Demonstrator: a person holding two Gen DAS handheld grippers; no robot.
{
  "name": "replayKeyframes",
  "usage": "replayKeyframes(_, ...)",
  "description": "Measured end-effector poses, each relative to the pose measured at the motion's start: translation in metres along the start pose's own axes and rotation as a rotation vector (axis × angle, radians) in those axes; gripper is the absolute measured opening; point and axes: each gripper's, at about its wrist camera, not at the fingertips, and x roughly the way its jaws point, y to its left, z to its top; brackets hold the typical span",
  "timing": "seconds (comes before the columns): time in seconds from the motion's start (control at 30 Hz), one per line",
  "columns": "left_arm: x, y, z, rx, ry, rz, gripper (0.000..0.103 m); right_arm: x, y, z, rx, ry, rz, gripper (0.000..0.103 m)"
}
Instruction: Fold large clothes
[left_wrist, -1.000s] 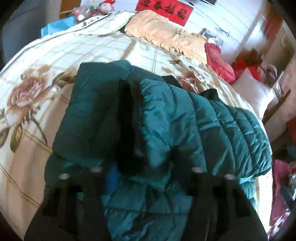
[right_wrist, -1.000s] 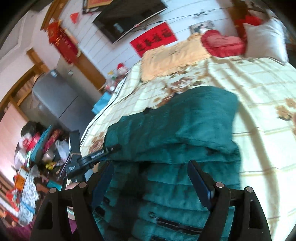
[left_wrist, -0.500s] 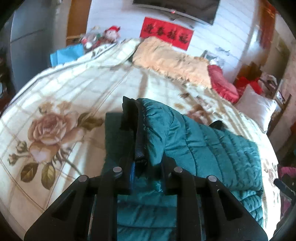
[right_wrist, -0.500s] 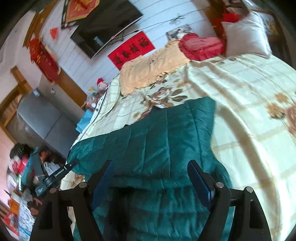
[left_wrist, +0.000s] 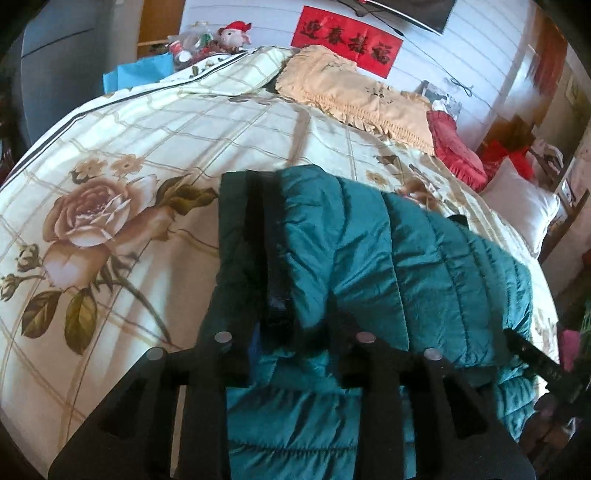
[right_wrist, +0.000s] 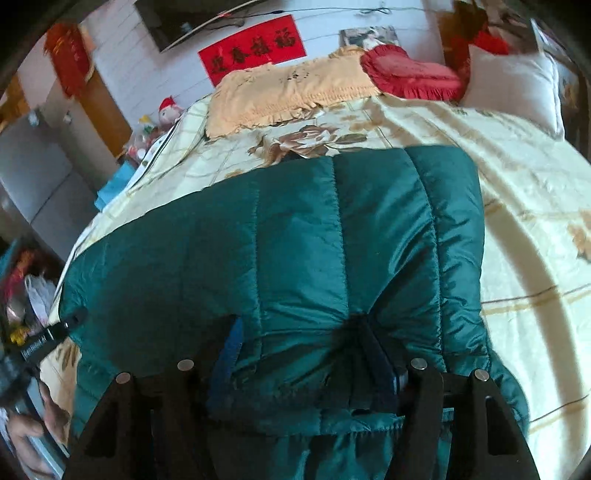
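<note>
**Jacket fold: both grippers engaged**

While the teal quilted jacket (left_wrist: 388, 266) lies folded on the floral bedspread (left_wrist: 110, 177), the left gripper (left_wrist: 291, 328) pinches its dark-trimmed edge between its fingers. The right gripper (right_wrist: 314, 354) clamps the folded panel directly ahead.

Setting: a lived-in home bedroom. A bed (left_wrist: 192, 122) is covered by a cream checked quilt printed with large roses. At 12 o'clock, a frilled yellow pillow (right_wrist: 280, 92), a red heart-shaped cushion (right_wrist: 410, 72) and a white pillow (right_wrist: 513, 79) are ranged along the head. A red banner with black Chinese characters (right_wrist: 253, 48) is fixed to the white panelled wall, below a dark wall-mounted screen (right_wrist: 173, 18). At 10 o'clock, a soft toy in a red hat (left_wrist: 232, 35) is seen beside a wooden door (right_wrist: 105, 110).
</note>
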Motion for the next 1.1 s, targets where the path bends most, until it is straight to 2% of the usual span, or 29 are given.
replayKeyframes(0.07,-0.014,0.002,0.003,-0.015,-0.029,-0.013,0.034,-0.018,-0.002,0.003,-0.006,-0.021,0.007,0.063)
replayKeyframes(0.13,-0.031,-0.002,0.006,-0.009,-0.093,-0.005,0.035,-0.039,-0.005,0.005,0.004,-0.078,0.030,0.063)
replayKeyframes(0.17,-0.037,-0.005,0.007,-0.002,-0.117,-0.009,0.043,-0.046,-0.006,0.007,0.001,-0.097,0.025,0.063)
replayKeyframes(0.2,-0.042,-0.009,0.009,0.007,-0.137,-0.017,0.059,-0.050,-0.005,0.009,-0.008,-0.105,0.013,0.068)
replayKeyframes(0.27,-0.046,-0.020,0.011,0.030,-0.165,-0.030,0.071,-0.052,-0.001,0.018,-0.040,-0.100,-0.018,0.071)
replayKeyframes(0.37,-0.035,-0.036,0.014,0.072,-0.153,-0.007,0.071,-0.041,0.011,0.028,-0.097,-0.086,-0.065,0.071)
replayKeyframes(0.57,0.024,-0.044,0.019,0.130,-0.064,0.133,0.071,0.003,0.025,0.041,-0.192,-0.050,-0.162,0.071)
replayKeyframes(0.67,0.040,-0.037,0.014,0.133,-0.060,0.146,0.071,0.021,0.027,0.037,-0.222,-0.043,-0.202,0.072)
replayKeyframes(0.83,0.053,-0.040,0.007,0.216,-0.064,0.176,0.076,0.045,0.016,0.026,-0.209,-0.033,-0.208,0.075)
replayKeyframes(0.97,0.055,-0.039,0.005,0.226,-0.053,0.179,0.076,0.041,0.016,0.028,-0.210,-0.016,-0.215,0.075)
replayKeyframes(1.1,0.057,-0.039,0.004,0.225,-0.055,0.179,0.076,0.002,0.016,0.025,-0.173,-0.038,-0.178,0.075)
